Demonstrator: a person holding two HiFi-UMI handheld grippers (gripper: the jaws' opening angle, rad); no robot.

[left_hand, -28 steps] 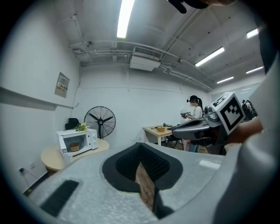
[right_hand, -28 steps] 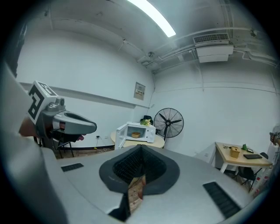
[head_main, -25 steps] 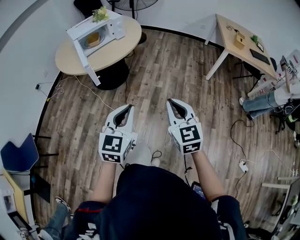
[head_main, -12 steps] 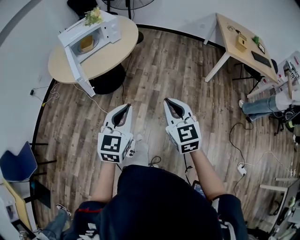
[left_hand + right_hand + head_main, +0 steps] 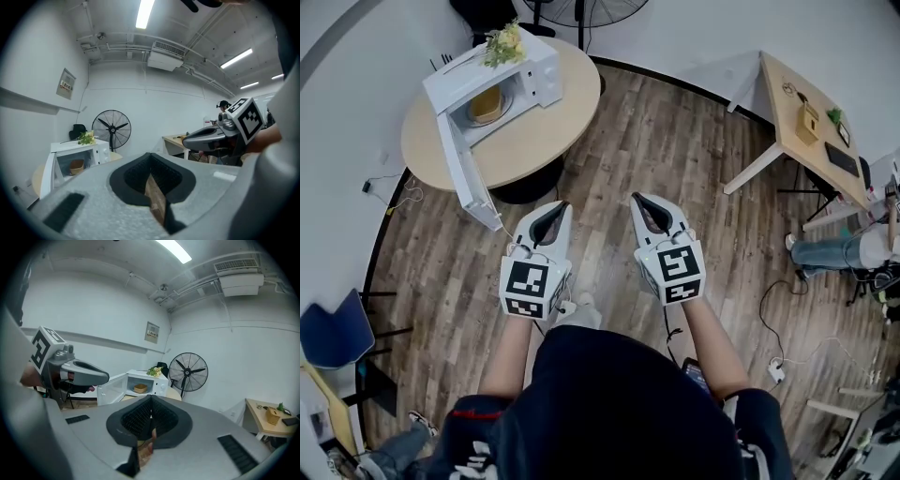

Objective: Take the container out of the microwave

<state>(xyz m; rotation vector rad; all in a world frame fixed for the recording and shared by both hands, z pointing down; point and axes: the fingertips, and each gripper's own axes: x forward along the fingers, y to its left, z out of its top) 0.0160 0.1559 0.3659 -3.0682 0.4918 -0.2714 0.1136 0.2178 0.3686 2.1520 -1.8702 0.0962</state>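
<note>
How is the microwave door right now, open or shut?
Open. The door swings wide off the microwave, and the container shows inside the bare cavity.

No word, brand or number is coming through legibly anywhere. A small rectangular framed notice (image 5: pixel 68 84) is hanging on the white wall (image 5: pixel 140 112), higher than the white box-shaped microwave (image 5: pixel 77 157). In both gripper views its print is showing only as faint coloured lines, too small to read. The white marker cube (image 5: pixel 528 284) on the left gripper (image 5: pixel 566 203) is showing black-and-white square code patterns on its faces. The matching marker cube (image 5: pixel 675 272) on the right gripper (image 5: pixel 635 196) is showing another such pattern, and neither is spelling anything. The microwave's control panel is appearing too small for any marking to be made out.
</note>
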